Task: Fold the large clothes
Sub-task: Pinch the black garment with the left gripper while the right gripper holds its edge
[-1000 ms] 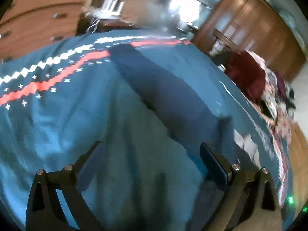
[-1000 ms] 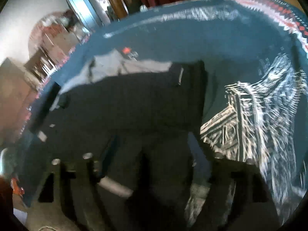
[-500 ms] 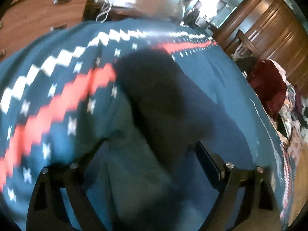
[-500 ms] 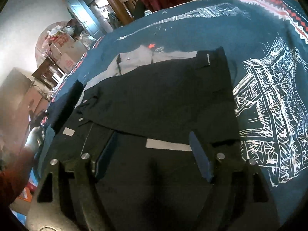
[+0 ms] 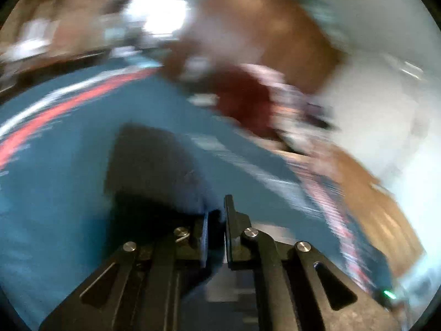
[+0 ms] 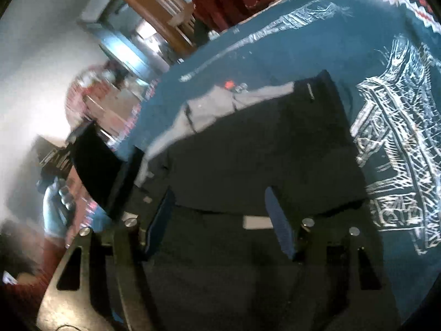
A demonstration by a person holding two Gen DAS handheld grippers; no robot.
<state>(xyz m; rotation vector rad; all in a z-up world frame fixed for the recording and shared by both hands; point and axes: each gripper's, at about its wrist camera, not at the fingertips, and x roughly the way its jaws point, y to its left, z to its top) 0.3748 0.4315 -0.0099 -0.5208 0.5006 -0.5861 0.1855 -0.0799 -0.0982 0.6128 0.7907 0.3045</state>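
Left tongs [image 5: 217, 220] nearly together, seemingly pinching a dark fabric edge; blur, so grip unconfirmed. Right tongs [image 6: 220, 218] apart, hovering just over the black garment [image 6: 261, 149]. Garment lies flat on the teal blanket [image 6: 275, 52], directly ahead of and under the right tongs, long axis running away from them toward its grey collar end [image 6: 220, 104]. Right tongs look better placed for the next grab. A blue-gloved hand [image 6: 55, 209] sits left of the garment.

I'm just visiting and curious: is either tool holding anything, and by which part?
The left gripper is shut, apparently pinching the dark garment at an edge. The right gripper is open, holding nothing.
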